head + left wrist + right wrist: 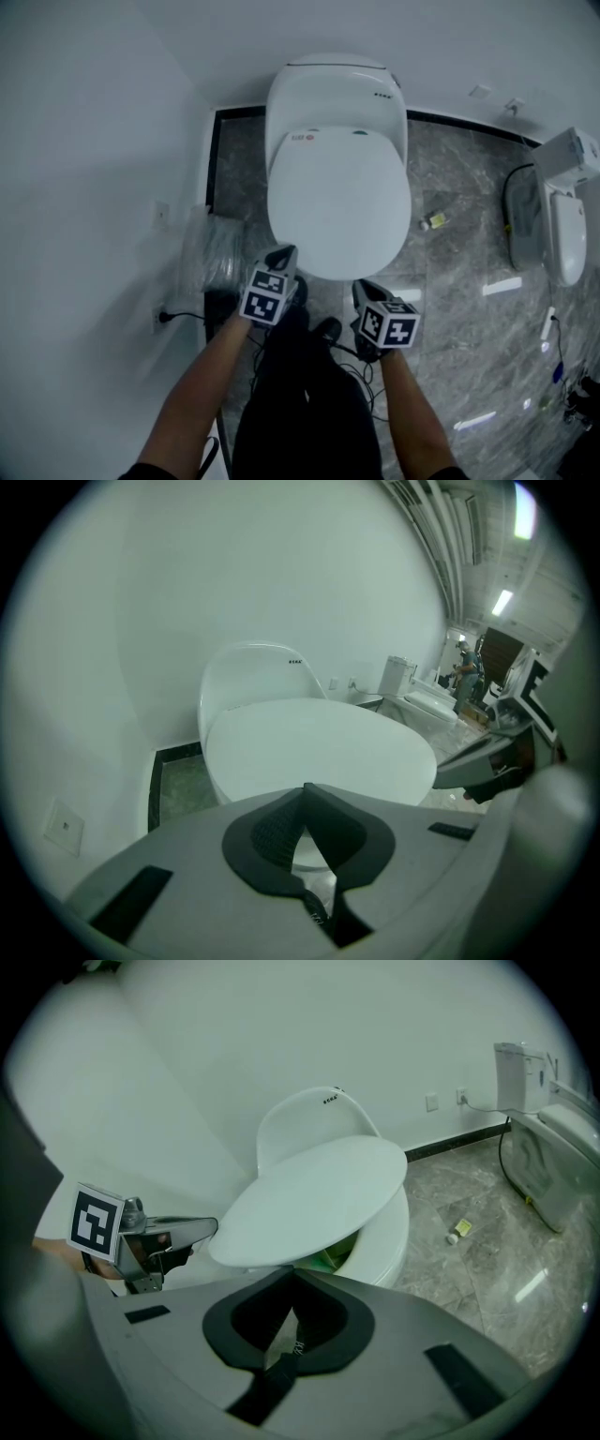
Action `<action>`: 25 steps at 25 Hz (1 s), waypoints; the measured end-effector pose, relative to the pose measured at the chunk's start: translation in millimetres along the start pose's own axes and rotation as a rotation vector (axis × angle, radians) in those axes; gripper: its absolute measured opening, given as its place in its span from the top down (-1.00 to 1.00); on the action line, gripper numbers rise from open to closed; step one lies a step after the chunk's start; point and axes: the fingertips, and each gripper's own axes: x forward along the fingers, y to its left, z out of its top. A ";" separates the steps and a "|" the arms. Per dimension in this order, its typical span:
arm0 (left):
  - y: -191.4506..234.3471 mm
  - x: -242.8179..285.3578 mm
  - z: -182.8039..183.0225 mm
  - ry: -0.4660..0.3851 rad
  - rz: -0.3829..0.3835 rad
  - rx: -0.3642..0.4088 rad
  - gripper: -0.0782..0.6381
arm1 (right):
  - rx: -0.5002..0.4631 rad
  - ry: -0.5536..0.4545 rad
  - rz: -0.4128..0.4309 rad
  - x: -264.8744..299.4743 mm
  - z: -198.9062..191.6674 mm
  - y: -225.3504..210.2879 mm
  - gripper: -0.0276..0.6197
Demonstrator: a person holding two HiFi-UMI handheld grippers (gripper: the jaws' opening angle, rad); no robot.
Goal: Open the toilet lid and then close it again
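Evidently the left gripper point(305, 797) has its jaws pressed together on nothing, tips at the front-left rim of the toilet lid point(309, 1199). They seem tucked beneath it, a wedge for levering rather than a pinch. The right gripper point(292, 1283), jaws likewise together and empty, hangs just short of the lid's front edge, probably in reserve. The lid sits tilted, partly raised off the bowl point(386, 1241).
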 end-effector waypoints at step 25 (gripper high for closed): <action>0.6 51.7 -63.9 0.047 0.001 -0.018 0.76 | -0.007 0.025 -0.031 43.1 -23.6 -40.3 0.88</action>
